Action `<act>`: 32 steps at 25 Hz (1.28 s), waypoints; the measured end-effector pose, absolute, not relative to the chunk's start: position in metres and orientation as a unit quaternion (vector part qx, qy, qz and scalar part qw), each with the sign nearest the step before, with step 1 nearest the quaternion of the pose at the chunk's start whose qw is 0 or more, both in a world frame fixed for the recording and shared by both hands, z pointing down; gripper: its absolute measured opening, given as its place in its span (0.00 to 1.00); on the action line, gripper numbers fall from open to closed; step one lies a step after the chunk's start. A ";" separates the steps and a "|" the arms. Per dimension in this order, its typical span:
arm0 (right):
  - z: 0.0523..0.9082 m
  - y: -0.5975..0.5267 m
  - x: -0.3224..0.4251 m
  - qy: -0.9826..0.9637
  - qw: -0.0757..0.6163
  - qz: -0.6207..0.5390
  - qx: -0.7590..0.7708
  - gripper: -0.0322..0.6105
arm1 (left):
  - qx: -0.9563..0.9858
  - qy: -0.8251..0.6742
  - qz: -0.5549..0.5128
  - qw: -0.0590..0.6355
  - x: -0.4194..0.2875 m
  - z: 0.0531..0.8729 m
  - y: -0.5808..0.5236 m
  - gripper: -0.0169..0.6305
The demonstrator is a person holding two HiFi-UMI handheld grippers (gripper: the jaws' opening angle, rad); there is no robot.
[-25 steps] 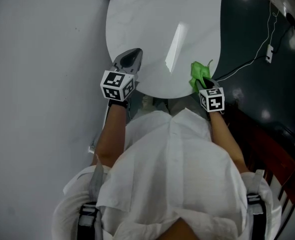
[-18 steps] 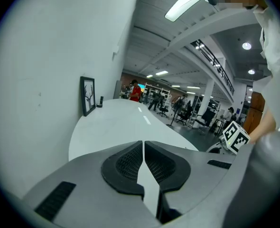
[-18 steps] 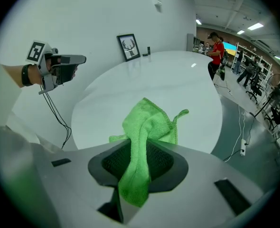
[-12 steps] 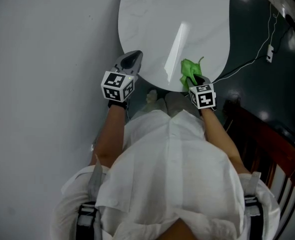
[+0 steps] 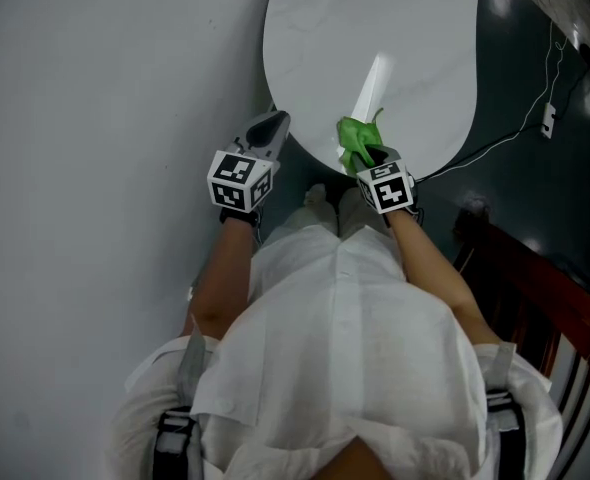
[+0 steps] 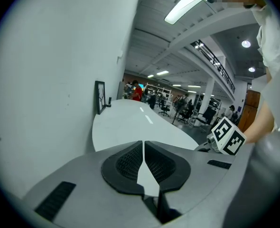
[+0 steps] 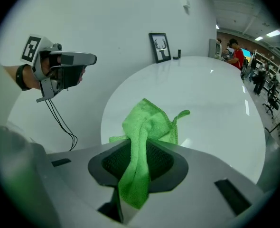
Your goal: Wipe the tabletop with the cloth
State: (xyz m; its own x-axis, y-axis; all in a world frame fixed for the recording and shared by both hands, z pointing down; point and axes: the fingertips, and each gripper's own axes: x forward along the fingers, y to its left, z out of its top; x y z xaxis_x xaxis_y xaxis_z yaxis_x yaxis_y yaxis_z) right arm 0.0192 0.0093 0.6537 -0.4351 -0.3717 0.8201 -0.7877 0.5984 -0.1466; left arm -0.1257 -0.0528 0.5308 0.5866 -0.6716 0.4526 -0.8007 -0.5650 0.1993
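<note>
Wiping stroke in hand: my right gripper has its fingers pinching the green cloth at the white counter's near edge, my left gripper idles beside the rim, fingers closed on nothing; next I'd press down and sweep outward.

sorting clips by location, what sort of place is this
Probably a big open-plan office or workshop hall: a white table, office chairs further back, and long ceiling lights.
</note>
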 end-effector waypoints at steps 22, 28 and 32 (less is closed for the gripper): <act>0.498 -0.090 0.048 -0.841 0.078 0.302 0.441 0.18 | 0.863 -0.481 0.103 0.114 -0.185 0.434 -0.105 0.07; 0.458 -0.087 0.140 -0.805 0.062 0.233 0.542 0.18 | 0.864 -0.488 0.080 0.094 -0.189 0.408 -0.116 0.07; 0.432 -0.063 0.185 -0.778 0.062 0.191 0.595 0.18 | 0.867 -0.485 0.075 0.083 -0.189 0.392 -0.107 0.07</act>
